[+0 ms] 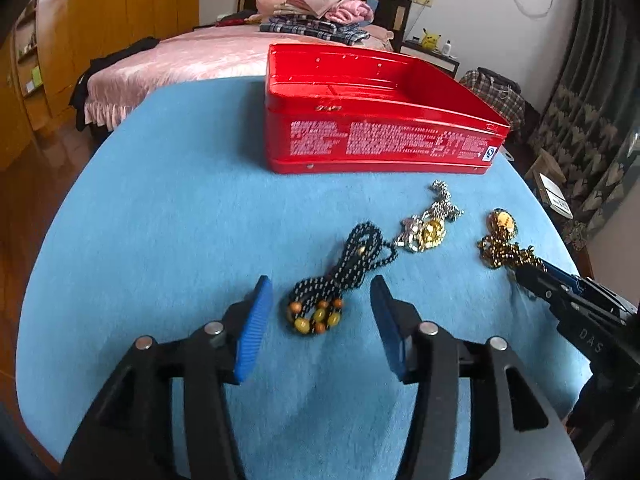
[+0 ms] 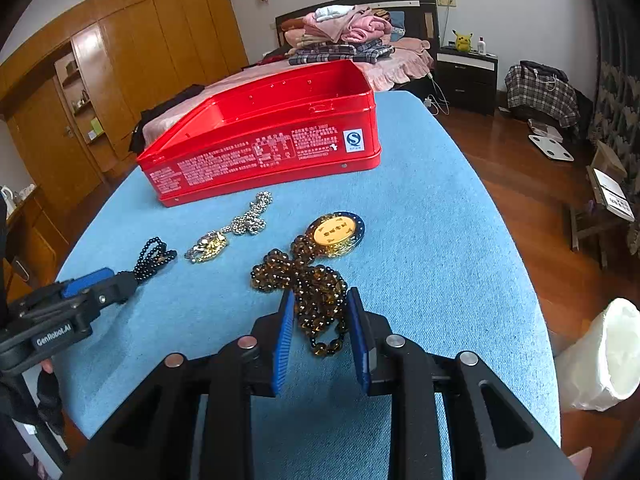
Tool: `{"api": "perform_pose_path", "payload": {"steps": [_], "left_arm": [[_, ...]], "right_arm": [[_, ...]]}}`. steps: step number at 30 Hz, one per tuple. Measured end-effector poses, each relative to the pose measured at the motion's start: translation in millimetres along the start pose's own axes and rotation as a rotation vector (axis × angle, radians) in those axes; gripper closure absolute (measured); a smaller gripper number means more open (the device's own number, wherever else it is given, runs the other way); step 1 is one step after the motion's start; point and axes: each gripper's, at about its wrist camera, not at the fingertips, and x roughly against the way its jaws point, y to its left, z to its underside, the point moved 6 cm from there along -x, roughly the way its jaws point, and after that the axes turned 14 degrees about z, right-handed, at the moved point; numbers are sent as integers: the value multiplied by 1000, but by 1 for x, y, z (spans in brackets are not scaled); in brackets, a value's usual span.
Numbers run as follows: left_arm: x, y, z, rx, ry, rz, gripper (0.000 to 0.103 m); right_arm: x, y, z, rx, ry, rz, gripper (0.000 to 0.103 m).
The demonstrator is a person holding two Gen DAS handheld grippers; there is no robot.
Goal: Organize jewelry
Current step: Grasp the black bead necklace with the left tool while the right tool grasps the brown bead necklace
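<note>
An open red tin box (image 1: 380, 136) (image 2: 260, 148) stands at the back of the blue table. Three necklaces lie in front of it. My left gripper (image 1: 322, 296) is open, its fingers on either side of the black beaded necklace (image 1: 340, 272) with amber beads, also in the right wrist view (image 2: 154, 256). A silver chain with a gold pendant (image 1: 428, 224) (image 2: 228, 232) lies in the middle. My right gripper (image 2: 320, 304) is open, straddling the brown beaded necklace (image 2: 312, 284) with its gold oval pendant (image 2: 334, 230), also in the left wrist view (image 1: 500, 240).
The blue cloth table (image 1: 180, 220) (image 2: 440, 240) ends close at left and right. A white bin (image 2: 600, 356) stands on the wooden floor at the right. A bed with folded clothes (image 1: 312, 8) lies behind the table.
</note>
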Motion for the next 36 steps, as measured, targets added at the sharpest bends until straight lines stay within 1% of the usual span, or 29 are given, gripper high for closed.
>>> {"api": "perform_pose_path", "payload": {"steps": [5, 6, 7, 11, 12, 13, 17, 20, 21, 23, 24, 25, 27, 28, 29, 31, 33, 36], "left_arm": [[-13, 1, -9, -15, 11, -3, 51], [-15, 0, -7, -16, 16, 1, 61], [-17, -1, -6, -19, 21, -1, 68], [-13, -7, 1, -32, 5, -16, 71], [-11, -7, 3, -25, 0, -15, 72], [-7, -8, 7, -13, -6, -12, 75], [0, -14, 15, 12, -11, -2, 76], [2, -17, 17, 9, -2, 12, 75], [2, -17, 17, 15, 0, 15, 74], [2, -15, 14, 23, -1, 19, 73], [3, -14, 13, 22, -6, 15, 69], [3, -13, 12, 21, -9, 13, 62], [4, -13, 11, 17, -17, 9, 57], [4, -13, 9, 15, -20, 9, 56], [2, -14, 8, 14, -20, 9, 54], [-1, -15, 7, 12, -21, 6, 52], [-5, -17, 8, 10, -15, 5, 52], [-8, -18, 12, 12, -19, 4, 50]], "right_arm": [[0, 0, 0, 0, -1, -1, 77], [0, 0, 0, -1, -1, 0, 77], [0, 1, 0, -2, -1, 0, 77], [1, 2, 1, -6, 0, -5, 77], [2, 2, 1, -9, 3, -10, 77], [3, 3, 2, -9, 6, -16, 77], [6, 9, 5, 6, 20, -45, 77], [10, 15, 9, 11, 41, -104, 77], [11, 16, 9, 15, 41, -115, 74], [12, 15, 9, 16, 41, -124, 73], [12, 13, 8, 8, 37, -116, 73], [12, 12, 7, 5, 32, -107, 72], [10, 11, 4, 11, 17, -96, 69], [9, 11, 2, 11, 9, -95, 65], [8, 12, 0, 13, 2, -94, 64], [4, 17, -4, 35, -5, -80, 64], [0, 20, -6, 50, -9, -71, 64], [-7, 22, -10, 47, -6, -62, 64]]}}
